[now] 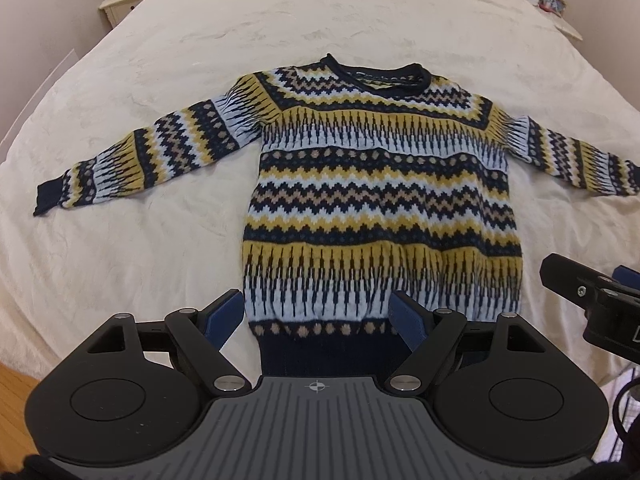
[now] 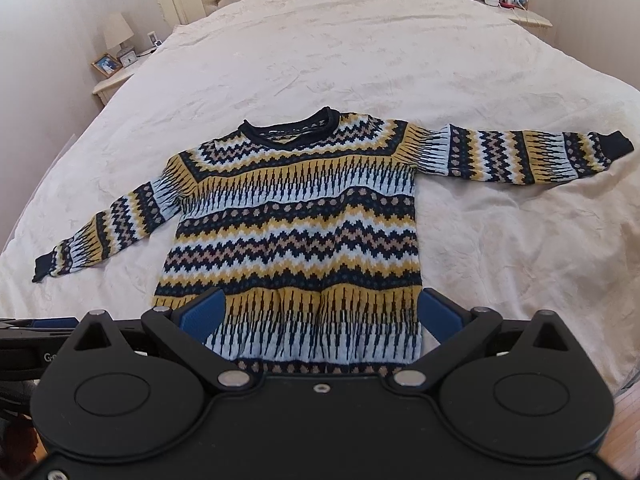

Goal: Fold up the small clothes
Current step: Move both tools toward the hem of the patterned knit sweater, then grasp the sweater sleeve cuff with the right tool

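Right now you hold both grippers over the near edge of the bed, angled down at the sweater and side by side, likely so each can take one bottom corner of the hem. Left gripper: fingers apart, nothing between the pads, the hem's left half framed under the gap. Right gripper: fingers also wide apart, empty, straddling the lower body of the sweater; its black housing shows at the right edge of the left wrist view. Neither touches the knit as far as you can see, though the hem edge is partly hidden by the gripper bodies.

Sweater lies flat, front up, in the middle of the cream bedspread, collar away from you, hem nearest. Both sleeves are spread out to the sides, cuffs well apart from the body, so no fold is made yet. Pattern: navy, mustard, pale blue and tan zigzag bands, navy ribbed collar, cuffs and hem. Some light puckering above the hem, a soft ridge across the chest. Thick knit, should fold bulky.
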A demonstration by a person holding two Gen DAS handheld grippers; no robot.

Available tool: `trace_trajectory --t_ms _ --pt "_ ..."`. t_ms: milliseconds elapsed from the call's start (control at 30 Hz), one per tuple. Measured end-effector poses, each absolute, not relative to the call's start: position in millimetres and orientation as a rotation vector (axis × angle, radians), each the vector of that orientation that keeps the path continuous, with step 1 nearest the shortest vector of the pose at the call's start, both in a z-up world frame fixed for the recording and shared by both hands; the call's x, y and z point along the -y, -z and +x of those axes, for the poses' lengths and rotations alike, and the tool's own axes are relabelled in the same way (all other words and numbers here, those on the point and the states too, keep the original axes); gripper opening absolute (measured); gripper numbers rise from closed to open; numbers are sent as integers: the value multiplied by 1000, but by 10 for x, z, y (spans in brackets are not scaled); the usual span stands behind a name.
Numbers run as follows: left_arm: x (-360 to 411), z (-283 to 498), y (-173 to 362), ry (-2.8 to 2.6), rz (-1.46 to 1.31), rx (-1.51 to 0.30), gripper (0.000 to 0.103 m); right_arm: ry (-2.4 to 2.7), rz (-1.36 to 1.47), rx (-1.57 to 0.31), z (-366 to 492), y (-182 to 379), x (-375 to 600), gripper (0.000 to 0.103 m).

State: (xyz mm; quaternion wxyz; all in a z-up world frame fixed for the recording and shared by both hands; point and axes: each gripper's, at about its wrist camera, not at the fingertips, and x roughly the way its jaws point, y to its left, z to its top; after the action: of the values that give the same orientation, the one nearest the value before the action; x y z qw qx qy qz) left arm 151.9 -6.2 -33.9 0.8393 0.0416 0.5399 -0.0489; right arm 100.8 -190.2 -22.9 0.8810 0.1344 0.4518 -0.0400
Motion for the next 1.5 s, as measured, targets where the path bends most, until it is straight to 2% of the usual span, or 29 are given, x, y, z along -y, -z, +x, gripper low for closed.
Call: trace_trajectory --t_ms 633,1100,1233,1333,1500 --pt "90 1995 531 125 108 -1188 79 123 316 -991 1358 384 1914 101" --pt "620 2248 572 41 119 -1199 78 65 357 -999 1659 549 2571 101" --pt "835 2347 577 21 100 -1196 65 80 386 -980 1744 626 2970 96" --pt "1017 2410 571 15 88 -1190 59 133 392 -963 1825 709 3378 94" --pt "1319 2471 534 9 66 -1153 56 247 357 -911 1937 820 4220 89"
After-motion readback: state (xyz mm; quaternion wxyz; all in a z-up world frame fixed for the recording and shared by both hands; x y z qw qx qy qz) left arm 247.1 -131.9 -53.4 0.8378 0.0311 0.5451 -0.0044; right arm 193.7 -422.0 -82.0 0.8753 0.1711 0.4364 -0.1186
